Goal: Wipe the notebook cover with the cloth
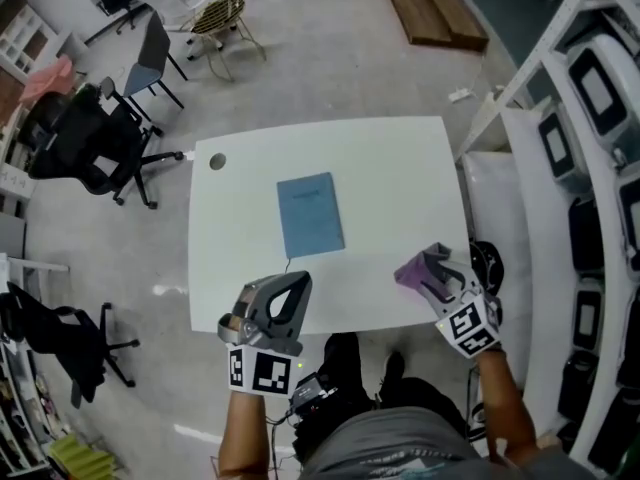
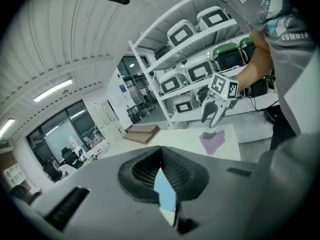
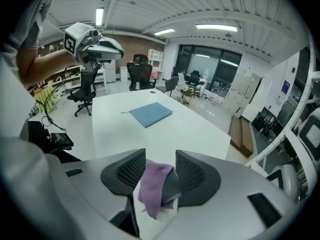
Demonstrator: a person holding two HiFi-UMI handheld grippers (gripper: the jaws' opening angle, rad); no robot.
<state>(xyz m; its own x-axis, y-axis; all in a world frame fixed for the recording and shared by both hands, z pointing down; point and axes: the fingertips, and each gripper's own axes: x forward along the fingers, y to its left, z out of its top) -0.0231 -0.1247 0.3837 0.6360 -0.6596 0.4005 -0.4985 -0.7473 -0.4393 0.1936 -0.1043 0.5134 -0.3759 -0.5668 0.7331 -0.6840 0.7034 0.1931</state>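
Our right gripper (image 3: 159, 170) has fingers apart around the cloth (image 3: 151, 190) on the desk (image 1: 400, 168), ready to grab; left gripper (image 1: 298, 283) fingers closed, empty, likely to steady the notebook (image 1: 310, 214).

Rectangular white table (image 1: 400, 168) with a round grommet hole, black swivel office chairs (image 1: 85, 148) at left, yellow wire chair (image 1: 222, 16), brown wooden boards (image 1: 430, 6) on the floor, white metal shelving rack (image 1: 590, 168) at right

Head view: high above, steeply down on white rectangular bench (image 1: 400, 168), left hand-held gripper (image 1: 298, 283) and right hand-held gripper (image 1: 440, 268) low in frame. Left gripper view: close over bench, facing the right one and white metal shelving (image 2: 165, 64). Right gripper view faces back across bench at the left one; shares flat blue notebook (image 1: 309, 214) with head view
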